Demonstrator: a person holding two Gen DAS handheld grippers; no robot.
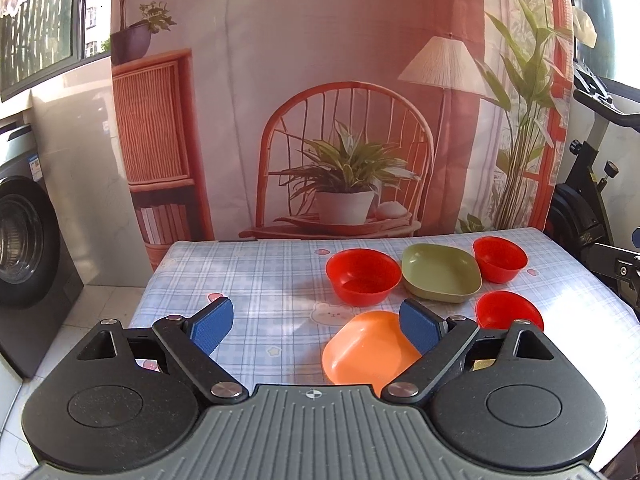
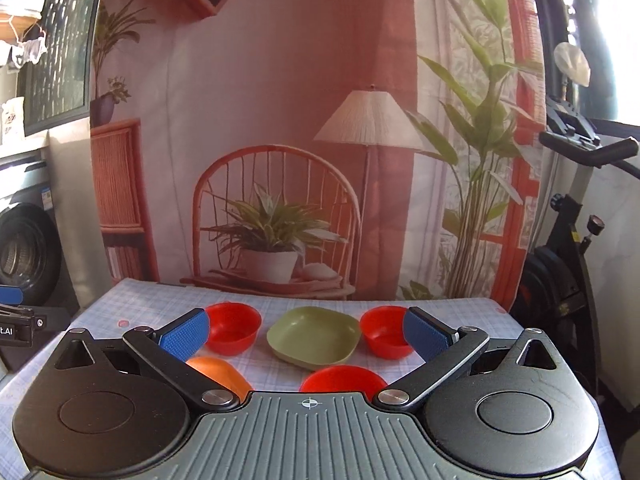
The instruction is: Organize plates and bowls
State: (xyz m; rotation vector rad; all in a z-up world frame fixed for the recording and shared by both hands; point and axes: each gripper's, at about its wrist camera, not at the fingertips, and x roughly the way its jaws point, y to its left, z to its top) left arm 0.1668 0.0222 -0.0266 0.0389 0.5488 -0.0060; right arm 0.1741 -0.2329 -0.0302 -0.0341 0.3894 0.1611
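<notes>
**Both hand-held grippers wide above a worktop of scattered dishes**

Nearest the lens in each wrist view is the hand-held gripper's own dark ribbed body, with two blue-padded fingers reaching forward. The left hand-held gripper point(image 1: 316, 326) stands wide, holding nothing, over the near left part of the worktop point(image 1: 260, 280). The right hand-held gripper point(image 2: 306, 334) is likewise spread wide and holds nothing.

The worktop is covered in a pale blue checked cloth with small cartoon prints. Behind it hangs a printed backdrop point(image 1: 320, 80) showing a chair, a potted plant and a lamp. A washing machine point(image 1: 24, 248) stands off to the left and an exercise bike point(image 1: 592, 200) to the right.

Taking the green dish point(image 1: 440, 276) as the landmark: it is a shallow, rounded-square dish sitting upright toward the far right of the worktop. Just left of it, nearly touching, is the largest red bowl point(image 1: 363, 277). Just behind and to its right is a second red bowl point(image 1: 500, 259), close to the far edge. In front of the green dish and to the right sits a third red bowl point(image 1: 508, 310), partly hidden by the left gripper's right arm. In front of it and to the left lies an orange dish point(image 1: 366, 350), tilted in view, its near side covered by the gripper body and the right finger pad.

From the right wrist the same green dish point(image 2: 313, 338) lies between the two fingers, with red bowls either side.
</notes>
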